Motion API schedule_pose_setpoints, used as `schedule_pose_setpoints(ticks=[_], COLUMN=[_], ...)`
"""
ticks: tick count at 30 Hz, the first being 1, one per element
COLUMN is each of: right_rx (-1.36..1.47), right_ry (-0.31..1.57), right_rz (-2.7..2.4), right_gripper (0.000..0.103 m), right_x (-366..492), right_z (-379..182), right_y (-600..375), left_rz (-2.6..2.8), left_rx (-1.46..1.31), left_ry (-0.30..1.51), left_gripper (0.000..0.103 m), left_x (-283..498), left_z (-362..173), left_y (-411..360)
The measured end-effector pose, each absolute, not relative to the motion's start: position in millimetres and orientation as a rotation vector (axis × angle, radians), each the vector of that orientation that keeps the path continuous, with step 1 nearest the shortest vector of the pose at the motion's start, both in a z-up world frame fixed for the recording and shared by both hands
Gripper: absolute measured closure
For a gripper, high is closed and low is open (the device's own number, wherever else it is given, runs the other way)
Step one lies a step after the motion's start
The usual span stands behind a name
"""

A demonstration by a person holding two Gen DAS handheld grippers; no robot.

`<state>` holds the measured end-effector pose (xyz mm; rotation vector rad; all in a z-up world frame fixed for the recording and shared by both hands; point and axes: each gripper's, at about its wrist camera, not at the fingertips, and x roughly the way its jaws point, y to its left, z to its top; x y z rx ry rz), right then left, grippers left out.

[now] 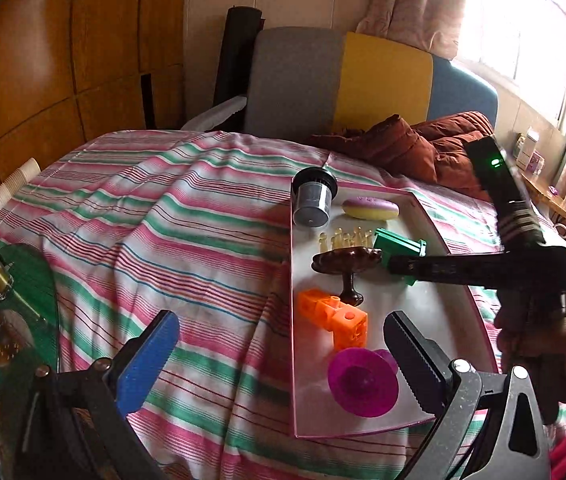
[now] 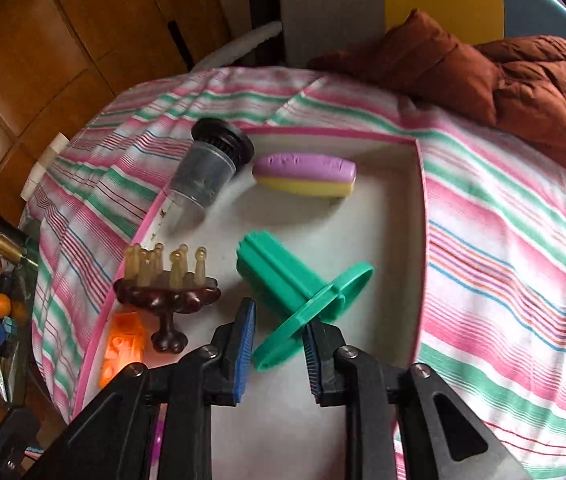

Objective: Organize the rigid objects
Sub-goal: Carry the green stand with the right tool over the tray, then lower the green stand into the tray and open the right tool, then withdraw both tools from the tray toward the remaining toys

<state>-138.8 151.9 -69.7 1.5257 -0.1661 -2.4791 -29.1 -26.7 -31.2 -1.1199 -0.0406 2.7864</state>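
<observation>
1. The green plastic piece (image 2: 303, 288), a ribbed tube with a ring-shaped flange, lies tilted in the shallow pink-rimmed tray (image 2: 421, 216). The right gripper (image 2: 279, 344) has its blue-padded jaws partly apart around the flange; one pad sits against the rim, and whether the other touches it cannot be told.
2. The left gripper (image 1: 283, 360) hovers over the tray's near end, jaws wide apart and holding nothing.
3. Also in the tray: a clear grey filter cup (image 2: 207, 168) with a black ribbed cap, a purple-and-yellow oblong block (image 2: 305, 178) (raised marks on its top are too blurred to read), a dark wooden stand (image 2: 167, 300) carrying pale amber pegs, an orange cube block (image 1: 333, 316) and a magenta funnel-like disc (image 1: 363, 380).
4. The tray rests on a bed under a pink, green and white striped sheet (image 1: 163, 220).
5. Around it: a rust-brown quilted jacket (image 2: 523, 80), a grey, yellow and blue headboard (image 1: 363, 80), wooden wall panels (image 1: 43, 60) and a bright curtained window (image 1: 523, 20).
6. A person's hand (image 1: 543, 344) grips the right tool's handle.
</observation>
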Motion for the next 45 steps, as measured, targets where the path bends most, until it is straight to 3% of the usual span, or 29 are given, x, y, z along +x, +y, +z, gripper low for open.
schedule_pose_setpoints(ticks=[4,7,45], right_rx=[1.496,1.441,1.297], right_ry=[-0.170,-0.206,-0.154], right_rz=[-2.479,-2.488,-2.894], right_gripper=[0.077,0.069,0.069], right_x=[-128,-112,2], right_z=[-68,-61,-5], right_y=[151,157,262], left_rz=[2.792,2.784,2.698], left_rx=[-1.115,-1.121,-1.080], left_ry=[-0.029,-0.039,0.071], left_gripper=[0.000,0.000,0.000], left_x=[-29,-29,-13], left_z=[-32,-34,-26], left_y=[-27,-27,18])
